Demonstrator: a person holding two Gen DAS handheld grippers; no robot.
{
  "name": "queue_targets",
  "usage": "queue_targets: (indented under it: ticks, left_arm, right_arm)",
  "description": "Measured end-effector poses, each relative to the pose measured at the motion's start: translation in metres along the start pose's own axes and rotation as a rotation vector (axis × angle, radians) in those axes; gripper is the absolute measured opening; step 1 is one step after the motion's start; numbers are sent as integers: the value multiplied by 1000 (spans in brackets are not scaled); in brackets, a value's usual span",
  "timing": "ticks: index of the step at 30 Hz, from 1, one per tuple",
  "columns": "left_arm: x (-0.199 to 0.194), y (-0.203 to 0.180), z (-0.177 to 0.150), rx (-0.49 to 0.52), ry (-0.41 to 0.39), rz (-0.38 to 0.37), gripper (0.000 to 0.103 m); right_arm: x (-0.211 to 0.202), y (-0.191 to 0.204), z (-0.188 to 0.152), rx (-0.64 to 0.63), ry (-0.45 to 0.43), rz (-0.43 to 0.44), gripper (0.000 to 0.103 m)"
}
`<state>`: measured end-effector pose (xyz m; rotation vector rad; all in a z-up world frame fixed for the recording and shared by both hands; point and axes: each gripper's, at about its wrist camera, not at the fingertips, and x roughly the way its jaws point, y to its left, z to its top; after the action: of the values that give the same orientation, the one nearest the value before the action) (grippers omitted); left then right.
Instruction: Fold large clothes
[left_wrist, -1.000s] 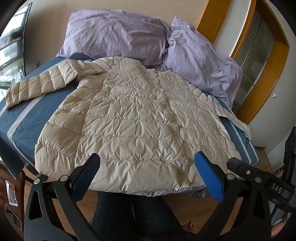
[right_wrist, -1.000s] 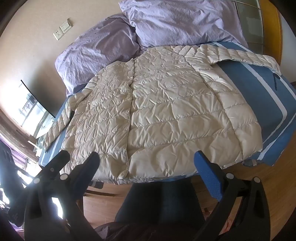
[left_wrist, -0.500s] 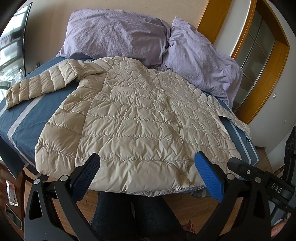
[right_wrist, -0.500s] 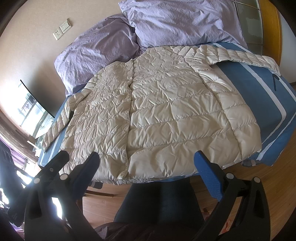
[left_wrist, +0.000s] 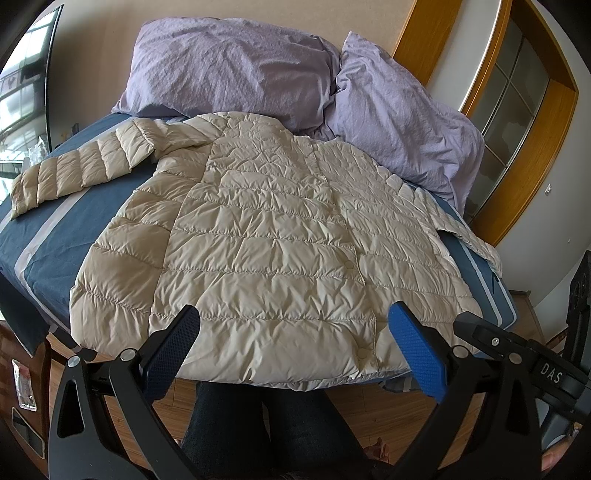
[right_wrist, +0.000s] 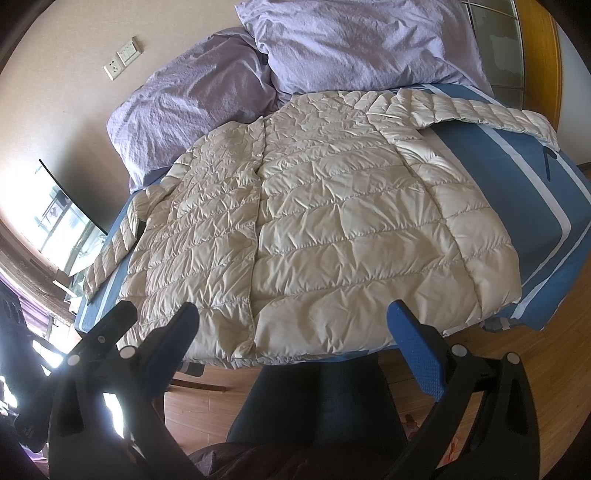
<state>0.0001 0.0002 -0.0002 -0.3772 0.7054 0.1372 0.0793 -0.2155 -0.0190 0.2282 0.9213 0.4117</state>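
A cream quilted puffer jacket (left_wrist: 273, 236) lies spread flat, front up, on the blue bed (left_wrist: 55, 236), sleeves stretched out to both sides and hem at the near edge. It also shows in the right wrist view (right_wrist: 340, 236). My left gripper (left_wrist: 293, 343) is open and empty, hovering just before the hem. My right gripper (right_wrist: 291, 339) is open and empty, also just short of the hem, apart from the fabric.
Two lilac pillows (left_wrist: 236, 62) (left_wrist: 402, 122) lie at the head of the bed against the wall. A wooden door frame (left_wrist: 535, 147) stands at the right. The person's legs (left_wrist: 266, 428) and the wood floor (right_wrist: 554, 362) are below the grippers.
Both grippers have drifted very slightly; the jacket has not moved and both stay open.
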Motion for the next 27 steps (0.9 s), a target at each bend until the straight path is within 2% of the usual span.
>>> queue_targets:
  ticks: [27]
  left_arm:
    - [0, 0, 0, 0, 1, 1, 102]
  right_arm:
    - [0, 6, -4, 0, 1, -2, 101]
